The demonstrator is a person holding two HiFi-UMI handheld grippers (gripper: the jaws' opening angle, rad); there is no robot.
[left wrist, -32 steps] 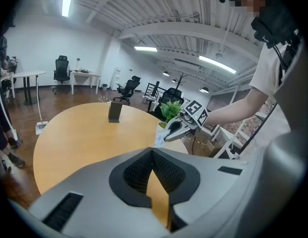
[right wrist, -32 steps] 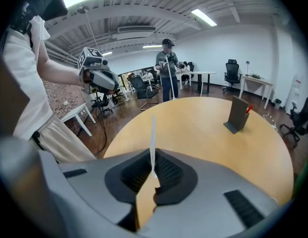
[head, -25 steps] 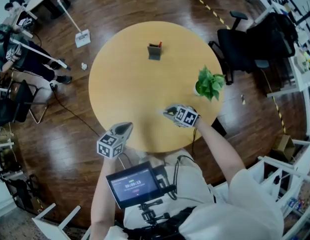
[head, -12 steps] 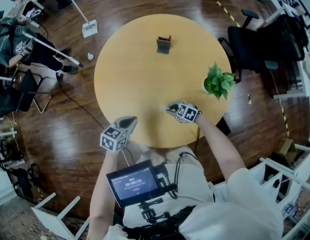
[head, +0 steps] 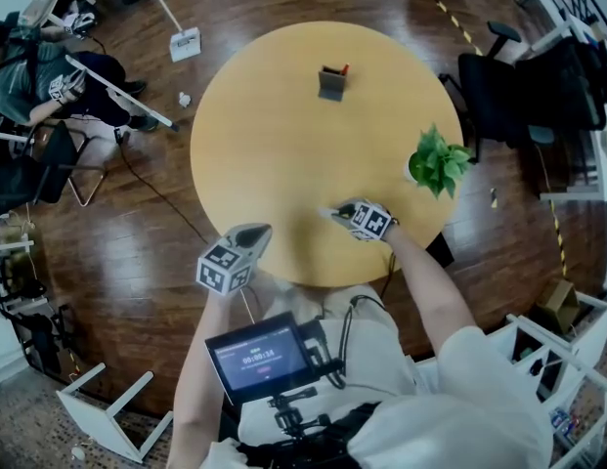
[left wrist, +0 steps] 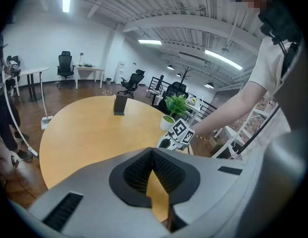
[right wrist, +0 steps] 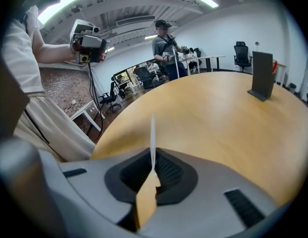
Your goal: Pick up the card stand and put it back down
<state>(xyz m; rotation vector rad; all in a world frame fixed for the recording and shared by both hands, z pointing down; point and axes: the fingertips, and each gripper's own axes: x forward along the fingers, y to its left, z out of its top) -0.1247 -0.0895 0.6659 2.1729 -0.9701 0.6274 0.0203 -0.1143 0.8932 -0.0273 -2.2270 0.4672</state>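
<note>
The dark grey card stand (head: 331, 83) stands upright at the far side of the round wooden table (head: 274, 154), with a red bit at its top. It also shows in the left gripper view as card stand (left wrist: 120, 104) and in the right gripper view as card stand (right wrist: 261, 76). My right gripper (head: 334, 213) hovers over the table's near right part, far from the stand. That right gripper (right wrist: 154, 158) is shut on a thin white card (right wrist: 153, 133) seen edge-on. My left gripper (head: 252, 234) sits at the near edge; its jaws (left wrist: 152, 152) meet with nothing between them.
A potted green plant (head: 439, 162) stands at the table's right edge, close to my right gripper. Black office chairs (head: 498, 86) are at the right. A seated person (head: 49, 71) holding a long stick is at the far left. A white chair (head: 112, 413) stands at the lower left.
The head camera has shifted, so the table sits higher and further right in view. Both grippers keep about the same places over the table's near edge.
</note>
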